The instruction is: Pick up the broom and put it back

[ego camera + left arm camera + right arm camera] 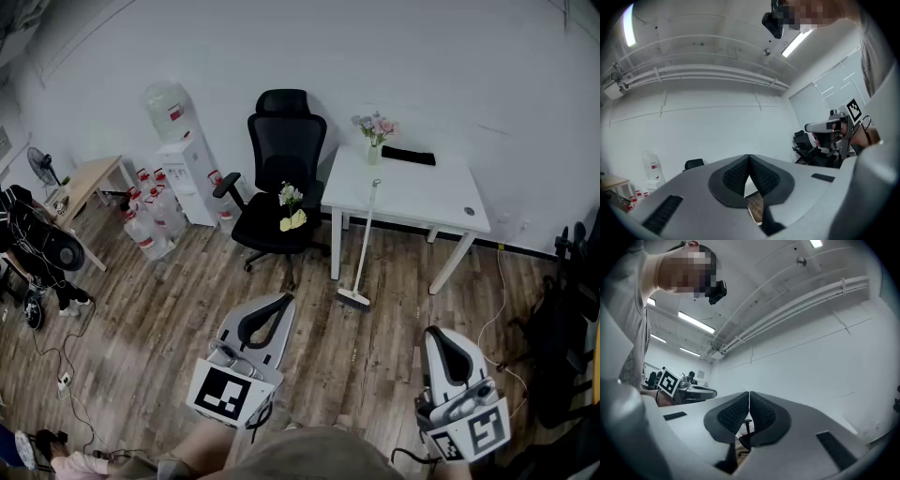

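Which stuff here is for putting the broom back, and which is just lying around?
For the job: broom, leaning on the white desk; left tool and right tool, both shut, empty.
Just lying about: office chair, flower vase, water dispenser, water bottles, fan.

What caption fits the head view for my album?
Broom leans against white desk; left claw and right claw shut, empty.
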Available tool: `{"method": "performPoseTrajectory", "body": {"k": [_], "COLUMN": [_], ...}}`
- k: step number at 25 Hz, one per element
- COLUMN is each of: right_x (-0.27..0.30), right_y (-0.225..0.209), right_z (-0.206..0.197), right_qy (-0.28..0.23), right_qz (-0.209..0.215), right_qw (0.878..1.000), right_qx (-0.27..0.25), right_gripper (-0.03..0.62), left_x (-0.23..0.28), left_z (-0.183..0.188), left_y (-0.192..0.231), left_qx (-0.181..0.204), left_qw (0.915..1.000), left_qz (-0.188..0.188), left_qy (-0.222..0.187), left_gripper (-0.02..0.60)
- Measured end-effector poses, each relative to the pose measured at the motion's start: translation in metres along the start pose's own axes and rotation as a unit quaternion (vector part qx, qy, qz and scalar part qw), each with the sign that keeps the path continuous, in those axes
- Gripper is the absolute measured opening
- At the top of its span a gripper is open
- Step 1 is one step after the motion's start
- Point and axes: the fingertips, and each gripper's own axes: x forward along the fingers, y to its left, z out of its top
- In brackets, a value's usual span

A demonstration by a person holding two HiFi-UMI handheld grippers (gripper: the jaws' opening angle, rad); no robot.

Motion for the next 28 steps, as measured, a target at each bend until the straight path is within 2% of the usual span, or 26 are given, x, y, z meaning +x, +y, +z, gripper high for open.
{"method": "performPoseTrajectory", "body": {"k": [3, 5, 7, 11, 15, 18, 28], "right_x": [-0.008, -0.014, -0.02, -0.027, -0.025, -0.019, 0.032], "right_y": [-0.018, -0.027, -0.034, -0.042, -0.046, -0.051, -0.087], "right_z": [-0.001, -0.003, -0.004, -0.001, 0.002, -0.002, -0.052], "right_qy": [-0.002, -0.003, -0.003, -0.011, -0.024, -0.021, 0.014], "right_qz": [-0.019, -0.024, -0.023, -0.011, -0.006, 0.0, -0.012], "right_qw": [1.0, 1.0, 0.999, 0.999, 0.999, 0.999, 1.0], "right_qx": [0.013, 0.02, 0.026, 0.032, 0.036, 0.03, 0.015], "right_gripper": [0.031, 0.031, 0.031, 0.031, 0.035, 0.171, 0.202], "left_x": [0.006, 0.009, 0.012, 0.02, 0.027, 0.031, 0.083], "left_z": [0.001, 0.0, -0.001, -0.001, 0.003, 0.0, -0.034], "left_y": [-0.012, -0.017, -0.025, -0.041, -0.046, -0.042, -0.011], "left_qx": [-0.007, 0.008, 0.019, 0.003, 0.005, 0.015, 0.013], "left_qw": [1.0, 0.9999, 0.9998, 1.0, 1.0, 0.9999, 0.9998], "left_qz": [-0.003, -0.004, -0.004, -0.001, -0.001, 0.005, -0.003], "left_qy": [-0.001, -0.005, -0.006, 0.002, -0.002, -0.005, -0.011], "left_gripper": [0.014, 0.014, 0.015, 0.015, 0.014, 0.015, 0.014]}}
